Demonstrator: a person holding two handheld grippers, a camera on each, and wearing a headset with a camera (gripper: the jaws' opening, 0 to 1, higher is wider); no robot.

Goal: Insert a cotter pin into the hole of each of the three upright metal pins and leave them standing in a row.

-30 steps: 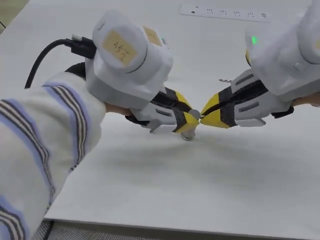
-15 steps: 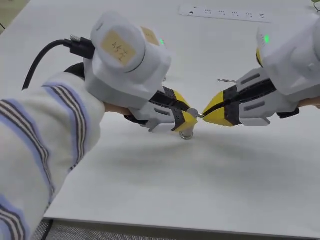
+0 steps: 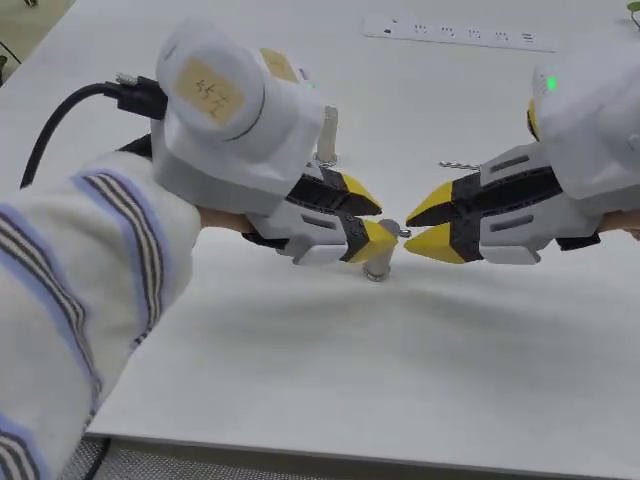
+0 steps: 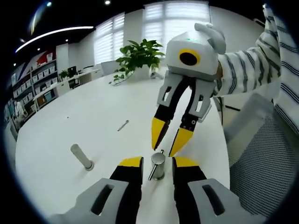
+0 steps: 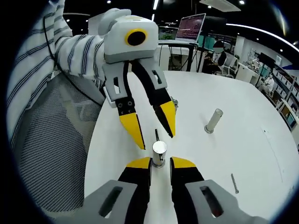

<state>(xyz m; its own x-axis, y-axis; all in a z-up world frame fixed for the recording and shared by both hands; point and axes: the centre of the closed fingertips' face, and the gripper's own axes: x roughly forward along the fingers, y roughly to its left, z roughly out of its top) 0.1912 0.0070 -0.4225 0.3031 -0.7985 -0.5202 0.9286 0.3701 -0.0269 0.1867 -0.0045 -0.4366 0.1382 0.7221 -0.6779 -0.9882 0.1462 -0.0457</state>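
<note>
Left gripper (image 3: 386,222) open, jaws flanking the upright metal pin (image 3: 377,266). Second pin (image 3: 326,135) stood behind. Right gripper (image 3: 407,231) open, tips near the pin. Loose cotter pin (image 3: 458,165) lay beyond. Left gripper view showed a thin rod (image 4: 152,171) slanting across the pin.

- metal pin (image 3: 378,264) stands upright on table (image 3: 330,370), between left gripper (image 3: 383,225) on its left and right gripper (image 3: 409,231) on its right, tips facing each other
- cotter pin (image 3: 403,233) sticks out near its top, on the right gripper's side
- second metal pin (image 3: 326,135) upright behind, further left
- loose cotter pin (image 3: 458,165) flat on the table behind the right gripper
- power strip (image 3: 455,32) along the far table edge
</note>
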